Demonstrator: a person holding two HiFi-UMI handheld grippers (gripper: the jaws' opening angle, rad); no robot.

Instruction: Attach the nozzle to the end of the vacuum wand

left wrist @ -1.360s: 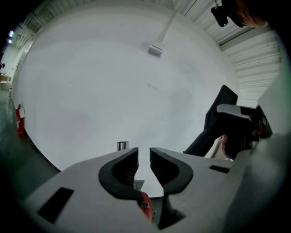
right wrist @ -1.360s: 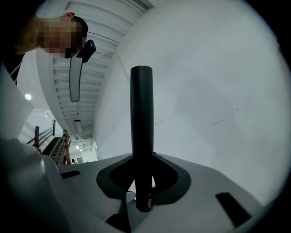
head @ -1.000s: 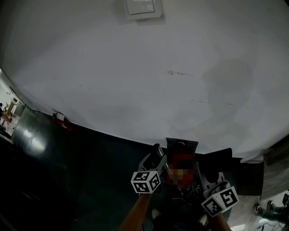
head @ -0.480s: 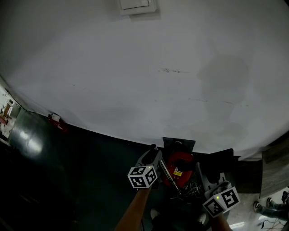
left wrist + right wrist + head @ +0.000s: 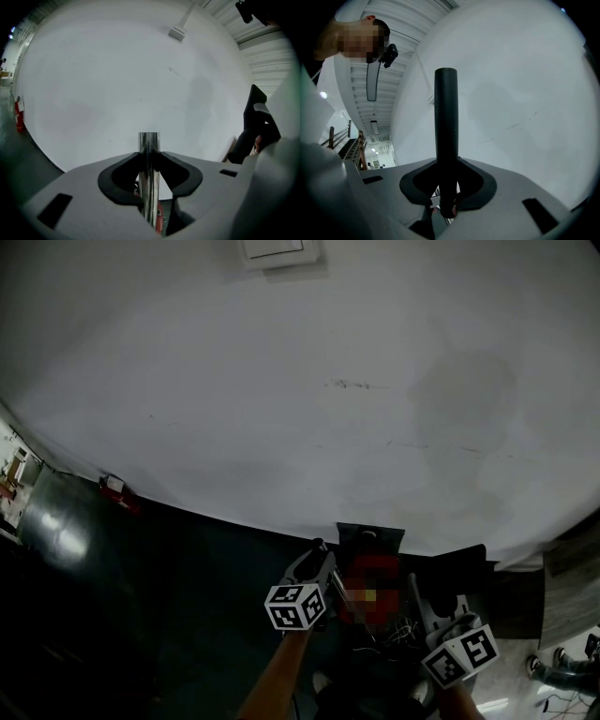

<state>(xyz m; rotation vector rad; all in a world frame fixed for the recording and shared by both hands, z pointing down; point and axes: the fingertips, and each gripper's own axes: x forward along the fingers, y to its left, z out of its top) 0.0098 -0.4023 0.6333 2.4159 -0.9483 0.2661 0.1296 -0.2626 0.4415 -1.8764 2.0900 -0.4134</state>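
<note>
The left gripper view shows a shiny metal vacuum wand [image 5: 149,187] standing upright between the jaws of my left gripper [image 5: 149,157]. The jaws are closing, and the black pads touch the tube on both sides. In the right gripper view my right gripper [image 5: 446,171] is shut on a black tubular nozzle [image 5: 446,117], which sticks up past the jaws. In the head view the left gripper [image 5: 322,570] and right gripper [image 5: 433,607] sit side by side low in the picture. The thin wand [image 5: 339,594] slants between them, over a red vacuum body under a mosaic patch.
A large white wall [image 5: 309,399] fills most of each view, with a switch plate [image 5: 277,251] high up. Dark floor [image 5: 141,596] lies to the left. A black angled part [image 5: 255,119] shows at the right of the left gripper view. Cables and shoes lie at the lower right.
The head view has shifted slightly. Both grippers stay in nearly the same place beside the red vacuum. No other motion shows.
</note>
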